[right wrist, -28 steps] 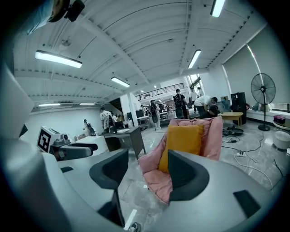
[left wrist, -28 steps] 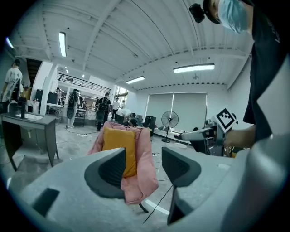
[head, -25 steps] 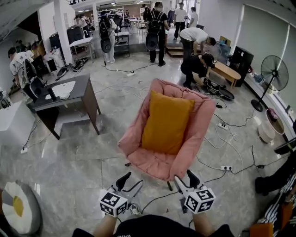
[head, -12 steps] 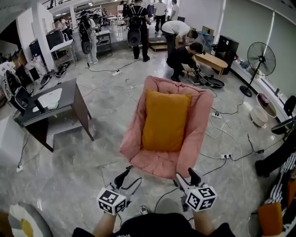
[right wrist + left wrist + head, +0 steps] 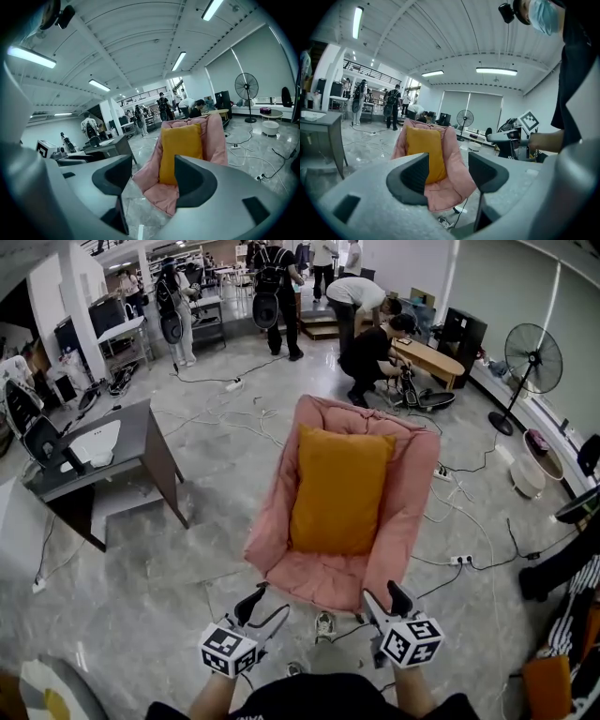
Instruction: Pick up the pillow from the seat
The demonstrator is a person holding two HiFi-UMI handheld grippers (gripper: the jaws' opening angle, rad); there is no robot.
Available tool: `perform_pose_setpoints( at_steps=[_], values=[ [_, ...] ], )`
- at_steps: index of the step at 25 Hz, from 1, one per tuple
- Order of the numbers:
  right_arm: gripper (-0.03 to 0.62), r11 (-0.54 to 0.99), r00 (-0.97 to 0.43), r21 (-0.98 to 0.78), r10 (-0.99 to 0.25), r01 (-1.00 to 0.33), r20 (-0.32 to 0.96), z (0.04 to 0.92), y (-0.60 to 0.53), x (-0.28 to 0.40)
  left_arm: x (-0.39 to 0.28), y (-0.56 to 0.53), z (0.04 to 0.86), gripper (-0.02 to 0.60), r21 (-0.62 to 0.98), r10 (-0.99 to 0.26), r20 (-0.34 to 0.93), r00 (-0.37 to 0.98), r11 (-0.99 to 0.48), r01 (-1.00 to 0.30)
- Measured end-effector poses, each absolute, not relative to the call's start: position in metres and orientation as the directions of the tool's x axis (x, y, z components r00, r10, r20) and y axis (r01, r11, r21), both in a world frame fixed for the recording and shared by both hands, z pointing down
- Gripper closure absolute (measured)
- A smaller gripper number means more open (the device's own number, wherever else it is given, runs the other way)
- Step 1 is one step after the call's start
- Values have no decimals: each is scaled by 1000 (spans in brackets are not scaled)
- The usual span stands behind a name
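The orange pillow stands upright against the back of the pink chair, untouched, so nothing's done yet. Your left gripper and right gripper hover just short of the seat's front edge, jaws wide and empty (reach, grasp and lift all remain). A power strip and cables lie to the right, a grey desk well to the left; nothing blocks you.
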State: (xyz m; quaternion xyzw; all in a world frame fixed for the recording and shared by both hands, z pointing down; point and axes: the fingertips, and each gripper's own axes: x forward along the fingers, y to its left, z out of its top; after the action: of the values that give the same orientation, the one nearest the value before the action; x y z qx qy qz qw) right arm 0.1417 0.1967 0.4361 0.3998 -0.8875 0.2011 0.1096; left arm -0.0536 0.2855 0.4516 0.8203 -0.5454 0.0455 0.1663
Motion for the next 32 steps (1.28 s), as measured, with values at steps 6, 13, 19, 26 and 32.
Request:
perform_pose_setpoints(
  at_steps=[6,13,19,26,32],
  values=[
    [324,599,-654,-265,-670,-756,352,434,133,135,-62,225,452,324,219,-877,269,397,-346,-912],
    [324,598,-651,-262,-663,-757,369,441,53,138,-61,140,454,324,214,-875,276,397,-347,-913],
    [324,611,-665,-270,-639,-744,386,450,-11,138,-59,73,460,324,218,-875,295,383,-329,-919],
    [324,626,-672,-263,-617,-734,408,460,-69,143,-55,28,474,324,223,-866,342,364,-301,-927],
    [326,574,-635,-283,-630,-768,447,484,-97,141,-78,-2,494,324,243,-855,374,359,-283,-928]
  ],
)
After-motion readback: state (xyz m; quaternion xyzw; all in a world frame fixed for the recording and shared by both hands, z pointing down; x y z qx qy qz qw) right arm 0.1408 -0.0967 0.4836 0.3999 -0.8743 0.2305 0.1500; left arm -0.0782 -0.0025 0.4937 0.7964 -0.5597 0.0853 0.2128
